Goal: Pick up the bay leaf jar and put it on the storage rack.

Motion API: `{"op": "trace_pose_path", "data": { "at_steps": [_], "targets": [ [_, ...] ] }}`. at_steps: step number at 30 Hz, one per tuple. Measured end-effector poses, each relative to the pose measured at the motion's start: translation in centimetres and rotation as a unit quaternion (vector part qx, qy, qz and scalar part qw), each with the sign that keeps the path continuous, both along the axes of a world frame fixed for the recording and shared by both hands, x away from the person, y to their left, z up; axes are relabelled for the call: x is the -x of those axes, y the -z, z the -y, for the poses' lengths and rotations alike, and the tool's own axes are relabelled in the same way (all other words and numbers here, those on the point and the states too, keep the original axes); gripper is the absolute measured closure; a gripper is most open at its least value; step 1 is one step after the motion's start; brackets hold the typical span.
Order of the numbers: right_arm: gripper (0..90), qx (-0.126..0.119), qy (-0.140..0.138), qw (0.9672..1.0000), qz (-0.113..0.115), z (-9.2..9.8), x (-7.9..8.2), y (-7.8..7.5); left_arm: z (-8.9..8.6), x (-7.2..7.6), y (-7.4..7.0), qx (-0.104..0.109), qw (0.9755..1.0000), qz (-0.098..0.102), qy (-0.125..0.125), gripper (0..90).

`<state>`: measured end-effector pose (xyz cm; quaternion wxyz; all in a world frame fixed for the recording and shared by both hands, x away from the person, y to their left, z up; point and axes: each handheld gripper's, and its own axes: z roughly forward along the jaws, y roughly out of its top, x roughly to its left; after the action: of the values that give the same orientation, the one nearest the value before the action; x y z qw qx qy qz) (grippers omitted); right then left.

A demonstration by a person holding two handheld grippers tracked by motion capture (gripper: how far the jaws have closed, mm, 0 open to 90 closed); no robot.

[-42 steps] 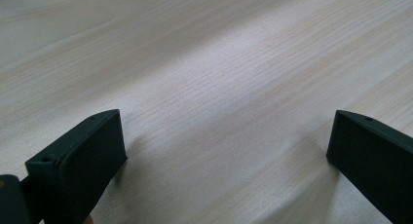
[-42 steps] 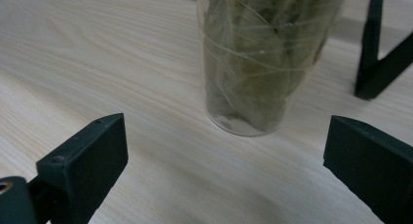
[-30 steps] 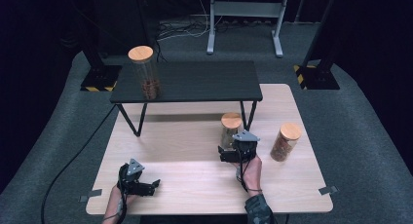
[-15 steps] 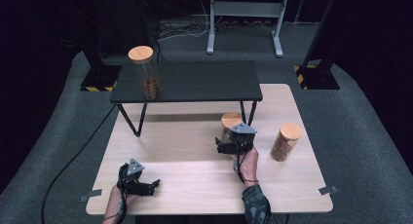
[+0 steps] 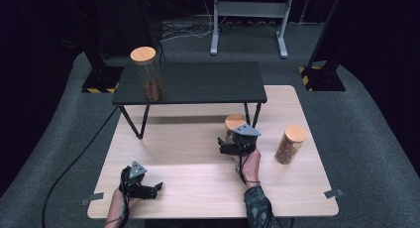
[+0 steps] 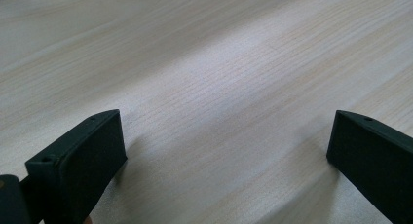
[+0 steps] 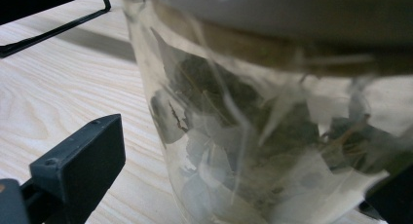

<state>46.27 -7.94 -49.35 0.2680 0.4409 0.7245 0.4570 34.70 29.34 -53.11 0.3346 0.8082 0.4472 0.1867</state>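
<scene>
Right gripper (image 5: 233,144) spread wide around a glass jar (image 7: 272,136) of dried leaves, not yet clamped, on the wooden table (image 5: 198,153) by the black shelf's (image 5: 198,82) leg. Left gripper (image 5: 146,188) also spread apart, low over bare wood near the front edge

Glass jar (image 7: 272,136) of dried leaves, wooden lid; upright beside black shelf's leg.
</scene>
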Motion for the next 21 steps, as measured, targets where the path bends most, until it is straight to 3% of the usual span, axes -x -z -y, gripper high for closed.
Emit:
{"op": "trace_pose_path", "data": {
  "at_steps": [2, 7, 12, 21],
  "targets": [
    [0.0, 0.001, 0.001, 1.0, 0.0, 0.0, -0.02, 0.02, 0.0, 0.0, 0.0, 0.0, 1.0, 0.0, 0.0, 0.0],
    [18.0, -0.011, -0.002, 0.9999, 0.013, 0.44, 0.12, 0.03, 0.0, 0.0, 0.0, 0.0, 1.0, 0.0, 0.0, 0.0],
    [24.3, -0.004, 0.001, 0.9999, 0.013, 0.42, 0.05, 0.14, 0.01, 0.0, 0.0, 0.0, 1.0, 0.0, 0.0, 0.0],
    [24.7, -0.005, -0.01, 0.9998, 0.015, 0.24, 0.22, 0.06, 0.02, 0.01, 0.01, 0.0, 1.0, 0.0, -0.001, 0.0]
  ]
}}
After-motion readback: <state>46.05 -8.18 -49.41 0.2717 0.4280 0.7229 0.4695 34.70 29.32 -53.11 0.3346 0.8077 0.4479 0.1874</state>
